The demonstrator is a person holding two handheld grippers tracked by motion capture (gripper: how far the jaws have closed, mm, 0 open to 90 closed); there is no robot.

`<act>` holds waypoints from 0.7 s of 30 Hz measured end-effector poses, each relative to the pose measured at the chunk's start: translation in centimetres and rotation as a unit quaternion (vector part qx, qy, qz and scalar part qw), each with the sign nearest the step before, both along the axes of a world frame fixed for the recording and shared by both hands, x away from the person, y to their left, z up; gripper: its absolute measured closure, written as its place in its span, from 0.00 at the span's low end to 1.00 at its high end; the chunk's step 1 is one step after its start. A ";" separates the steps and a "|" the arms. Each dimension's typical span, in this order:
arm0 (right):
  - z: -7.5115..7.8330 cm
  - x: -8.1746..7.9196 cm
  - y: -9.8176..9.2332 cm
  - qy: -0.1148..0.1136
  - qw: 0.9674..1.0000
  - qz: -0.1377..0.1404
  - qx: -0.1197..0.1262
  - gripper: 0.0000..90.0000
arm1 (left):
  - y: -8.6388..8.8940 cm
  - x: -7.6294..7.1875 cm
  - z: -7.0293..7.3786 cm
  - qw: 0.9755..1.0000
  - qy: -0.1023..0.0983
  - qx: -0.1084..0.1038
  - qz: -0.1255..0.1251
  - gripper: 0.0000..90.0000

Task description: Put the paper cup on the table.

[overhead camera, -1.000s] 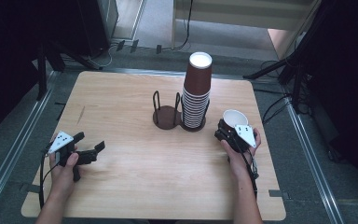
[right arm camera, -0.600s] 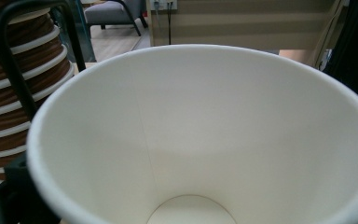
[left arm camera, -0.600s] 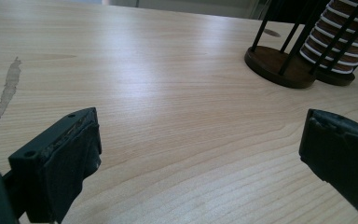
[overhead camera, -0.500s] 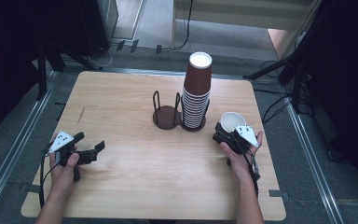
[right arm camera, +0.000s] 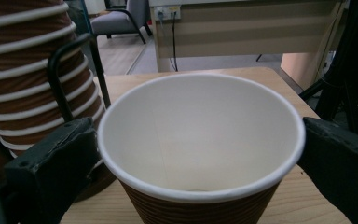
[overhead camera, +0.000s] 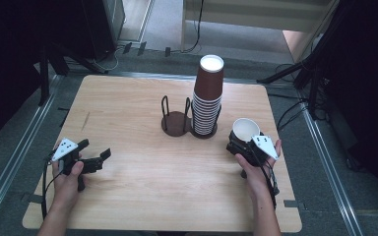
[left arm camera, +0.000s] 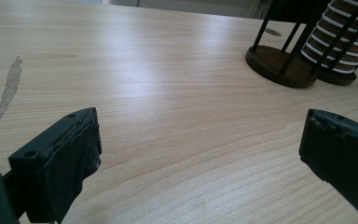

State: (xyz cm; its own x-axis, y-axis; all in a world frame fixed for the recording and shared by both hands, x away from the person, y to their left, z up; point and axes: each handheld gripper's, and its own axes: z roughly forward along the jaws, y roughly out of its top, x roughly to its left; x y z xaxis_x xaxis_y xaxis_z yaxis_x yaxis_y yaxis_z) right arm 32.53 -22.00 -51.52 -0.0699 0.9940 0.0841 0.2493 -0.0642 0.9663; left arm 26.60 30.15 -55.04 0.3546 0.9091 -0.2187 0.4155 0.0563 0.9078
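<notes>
Brown ribbed paper with a white rolled rim: that is the cup (right arm camera: 200, 154) between the right gripper's (overhead camera: 243, 142) jaws, and in the right gripper view its lower half is cut off by the bottom edge, so its base cannot be seen. Its inside is plain white and bare; no print or brand is readable on it. The jaws sit against its two sides, holding it upright just to the right of the cup stack (overhead camera: 208, 98), near the table's (overhead camera: 128, 108) right edge. Whether it rests on the wood or hangs just above it is hard to tell from the high view.

The stack's own bottom is partly hidden behind the black wire holder (overhead camera: 175, 118), whose empty round base stands just left of the stack. The stack carries white rims on brown, without legible writing.

Well to the left of the stack, the left gripper (overhead camera: 91, 156) hovers low over bare wood, jaws spread wide with nothing between them.
</notes>
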 end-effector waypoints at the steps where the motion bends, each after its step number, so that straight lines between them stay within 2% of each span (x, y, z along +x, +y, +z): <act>1: 0.2 -0.2 -0.1 -0.001 1.000 0.001 0.006 0.00 | 0.0 0.0 0.0 1.000 0.001 0.000 0.000 0.00; 5: 0.9 -1.0 -0.4 -0.007 1.000 0.004 0.011 0.00 | 0.0 0.0 0.0 1.000 0.001 0.000 0.000 0.00; 10: 1.3 -2.0 -0.8 -0.020 1.000 0.012 0.004 0.00 | 0.0 0.0 0.0 1.000 0.001 -0.001 0.001 0.00; 16: 1.7 -3.4 -1.4 -0.027 0.999 0.020 0.013 0.00 | -0.1 0.0 0.0 1.000 0.001 0.001 0.000 0.00; 21: 1.7 -4.5 -1.8 -0.033 0.999 0.025 -0.002 0.00 | -0.1 0.0 0.0 1.000 0.002 0.001 0.000 0.00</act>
State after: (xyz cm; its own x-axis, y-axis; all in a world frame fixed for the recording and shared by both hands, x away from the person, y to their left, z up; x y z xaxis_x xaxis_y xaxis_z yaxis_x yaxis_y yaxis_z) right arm 28.02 -23.77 -49.78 -0.1241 0.9895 0.0742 0.1869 -0.0501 0.9811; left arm 26.62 30.07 -55.03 0.3533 0.9099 -0.2175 0.4189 0.0540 0.9064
